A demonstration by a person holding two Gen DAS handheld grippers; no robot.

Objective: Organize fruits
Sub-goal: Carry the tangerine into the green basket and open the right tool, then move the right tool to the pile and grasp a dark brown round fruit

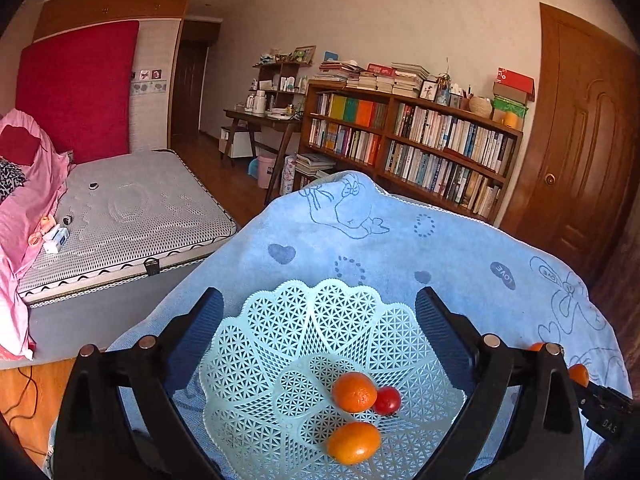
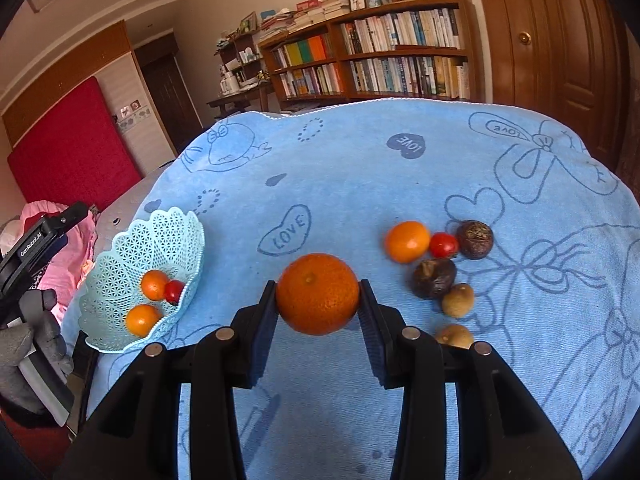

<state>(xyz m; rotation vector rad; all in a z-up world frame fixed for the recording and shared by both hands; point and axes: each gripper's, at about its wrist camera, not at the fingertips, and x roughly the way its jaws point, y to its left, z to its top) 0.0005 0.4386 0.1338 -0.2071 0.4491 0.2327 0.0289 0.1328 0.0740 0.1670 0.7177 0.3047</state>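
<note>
Light blue terry towel with cartoon prints [image 2: 360,184] covers the work surface. Pale turquoise perforated plastic basket [image 1: 280,332] sits at towel's left edge, holding two small oranges [image 1: 354,392] and a red cherry tomato [image 1: 387,400]. Left gripper [image 1: 320,300] spread wide around the basket, gripping nothing. Right gripper [image 2: 319,292] closed on a big round orange mandarin [image 2: 318,294], pads touching both sides. Loose pile right of it: smaller orange [image 2: 407,241], two dark wrinkled passion fruits [image 2: 434,278], second cherry tomato [image 2: 443,245], two tan longans [image 2: 458,300]; nearest longan partly hidden behind right finger. Wooden bookshelf [image 1: 404,140] behind
</note>
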